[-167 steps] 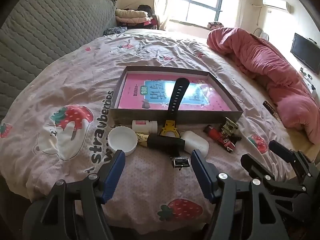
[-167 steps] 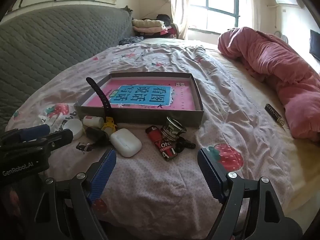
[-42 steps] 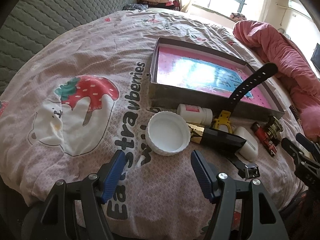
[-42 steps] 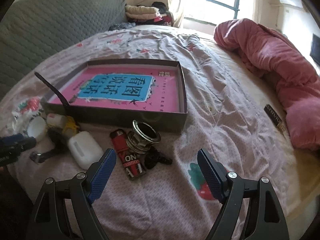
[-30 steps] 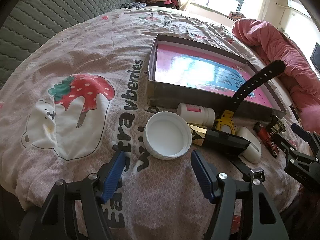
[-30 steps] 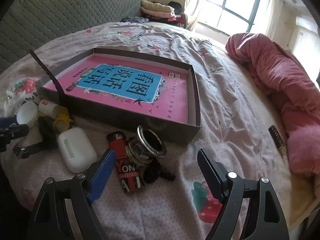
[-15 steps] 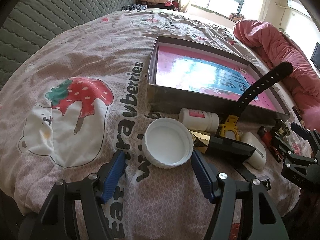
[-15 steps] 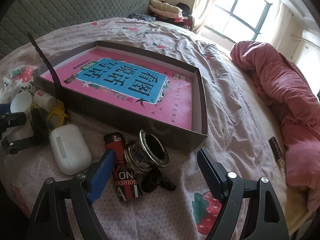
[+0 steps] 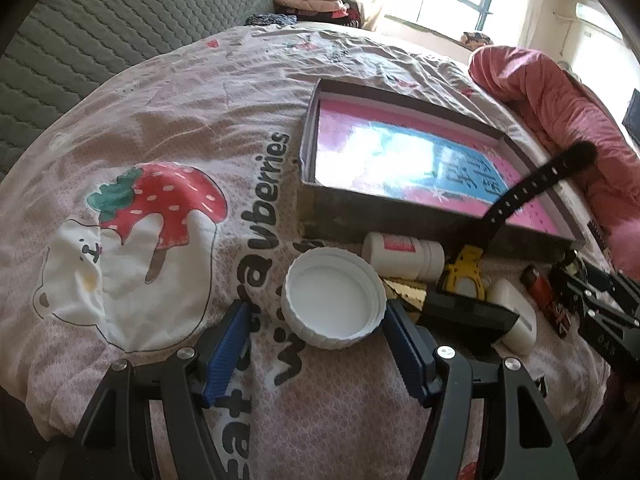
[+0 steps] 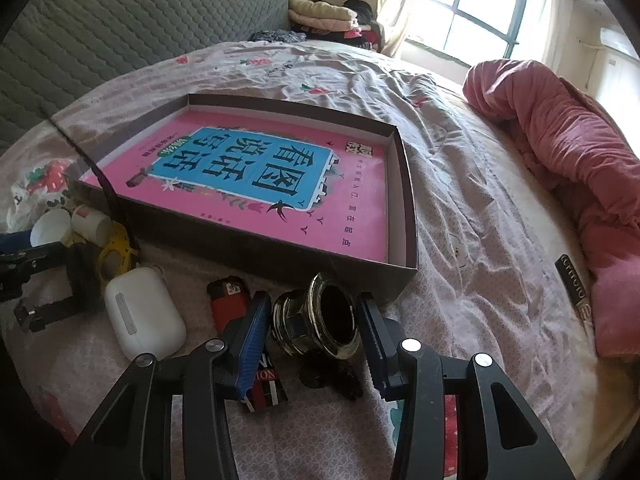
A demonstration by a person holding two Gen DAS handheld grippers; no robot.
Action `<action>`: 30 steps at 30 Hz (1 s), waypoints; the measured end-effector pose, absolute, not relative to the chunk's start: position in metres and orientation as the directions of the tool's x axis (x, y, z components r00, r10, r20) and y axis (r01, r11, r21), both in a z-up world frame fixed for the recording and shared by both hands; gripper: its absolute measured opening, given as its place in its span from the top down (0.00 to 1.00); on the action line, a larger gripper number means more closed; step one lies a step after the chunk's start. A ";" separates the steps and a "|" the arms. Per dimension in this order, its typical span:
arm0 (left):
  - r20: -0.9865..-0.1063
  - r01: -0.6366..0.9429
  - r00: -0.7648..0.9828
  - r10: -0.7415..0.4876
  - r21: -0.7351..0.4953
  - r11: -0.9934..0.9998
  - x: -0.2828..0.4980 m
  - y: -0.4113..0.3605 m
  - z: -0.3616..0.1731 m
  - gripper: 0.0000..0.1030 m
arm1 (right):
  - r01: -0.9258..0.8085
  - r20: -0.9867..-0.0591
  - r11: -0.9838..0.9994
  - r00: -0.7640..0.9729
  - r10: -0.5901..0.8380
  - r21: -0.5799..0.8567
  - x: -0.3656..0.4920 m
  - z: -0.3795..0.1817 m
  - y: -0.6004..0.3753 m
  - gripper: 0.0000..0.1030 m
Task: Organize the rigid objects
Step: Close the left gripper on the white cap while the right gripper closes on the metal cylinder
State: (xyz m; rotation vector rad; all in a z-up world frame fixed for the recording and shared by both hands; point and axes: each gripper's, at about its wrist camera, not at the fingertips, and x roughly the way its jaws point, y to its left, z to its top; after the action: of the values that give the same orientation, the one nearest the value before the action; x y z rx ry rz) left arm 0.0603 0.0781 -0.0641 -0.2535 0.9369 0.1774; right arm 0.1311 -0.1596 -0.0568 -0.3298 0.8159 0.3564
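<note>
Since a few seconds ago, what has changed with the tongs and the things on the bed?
Both tongs came in close. The left tongs now straddle the white lid, still open. The right tongs moved over the metal ring fitting and are closing around it. The box, lighter, earbud case and watch strap lie where they were.
</note>
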 end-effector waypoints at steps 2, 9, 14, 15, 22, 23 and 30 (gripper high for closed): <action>-0.811 -0.260 0.584 0.042 -0.138 0.956 0.061 0.079 -0.064 0.34 | -0.430 -0.754 0.894 0.628 0.194 -0.129 0.131 -0.056 -0.162 0.56; -0.802 -0.259 0.596 0.035 -0.150 0.954 0.062 0.085 -0.061 0.49 | -0.417 -0.752 0.908 0.609 0.253 -0.033 0.133 -0.051 -0.172 0.69; -0.796 -0.261 0.606 0.004 -0.194 0.946 0.061 0.092 -0.060 0.50 | -0.413 -0.755 0.910 0.608 0.248 -0.034 0.132 -0.052 -0.173 0.69; -0.792 -0.260 0.610 0.000 -0.200 0.945 0.061 0.093 -0.060 0.50 | -0.412 -0.753 0.911 0.608 0.251 -0.030 0.132 -0.052 -0.174 0.69; -0.776 -0.258 0.630 -0.021 -0.235 0.937 0.057 0.096 -0.054 0.51 | -0.403 -0.742 0.914 0.601 0.298 0.041 0.133 -0.045 -0.184 0.69; -0.773 -0.257 0.634 -0.021 -0.237 0.937 0.056 0.096 -0.053 0.51 | -0.403 -0.738 0.914 0.602 0.305 0.049 0.133 -0.044 -0.185 0.69; -0.742 -0.229 0.670 -0.014 -0.224 0.947 0.048 0.088 -0.039 0.51 | -0.405 -0.705 0.905 0.604 0.371 0.130 0.132 -0.033 -0.195 0.69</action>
State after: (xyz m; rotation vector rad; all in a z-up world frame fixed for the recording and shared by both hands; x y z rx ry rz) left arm 0.0484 0.0879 -0.0393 -0.3124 0.8314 0.1233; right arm 0.1322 -0.1953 -0.0330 -0.0446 0.8059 0.4491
